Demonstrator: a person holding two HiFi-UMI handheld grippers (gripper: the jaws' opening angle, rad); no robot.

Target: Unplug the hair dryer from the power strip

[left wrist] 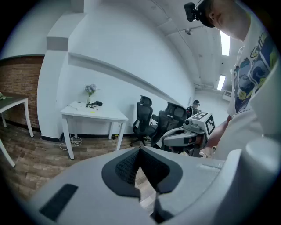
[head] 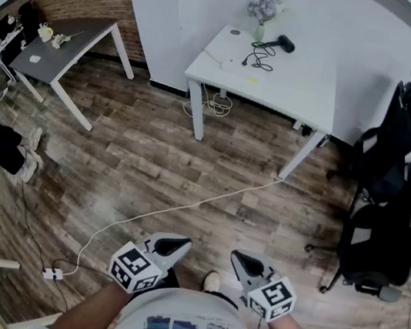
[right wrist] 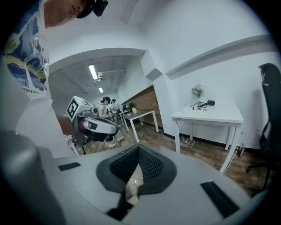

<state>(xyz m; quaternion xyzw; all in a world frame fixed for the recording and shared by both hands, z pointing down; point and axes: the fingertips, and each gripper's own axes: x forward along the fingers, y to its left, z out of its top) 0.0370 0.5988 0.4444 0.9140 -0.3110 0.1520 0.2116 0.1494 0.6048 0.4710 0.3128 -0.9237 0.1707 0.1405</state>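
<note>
The black hair dryer (head: 286, 44) lies on the white table (head: 296, 89) far across the room, with its black cable (head: 258, 55) coiled beside it. The power strip is too pale against the tabletop to make out. Both grippers are held close to the person's body, far from the table. My left gripper (head: 180, 243) and right gripper (head: 239, 258) are both shut with nothing between the pads. The left gripper view shows the table (left wrist: 92, 113) and dryer (left wrist: 99, 103) in the distance, and the right gripper view shows the same table (right wrist: 210, 115) and dryer (right wrist: 210, 103).
A vase of flowers (head: 262, 11) stands at the table's back. Black office chairs (head: 386, 206) crowd the right side. A dark table (head: 61, 50) stands at the left by the brick wall. A white cable (head: 182, 209) runs across the wooden floor to a small plug (head: 52, 274).
</note>
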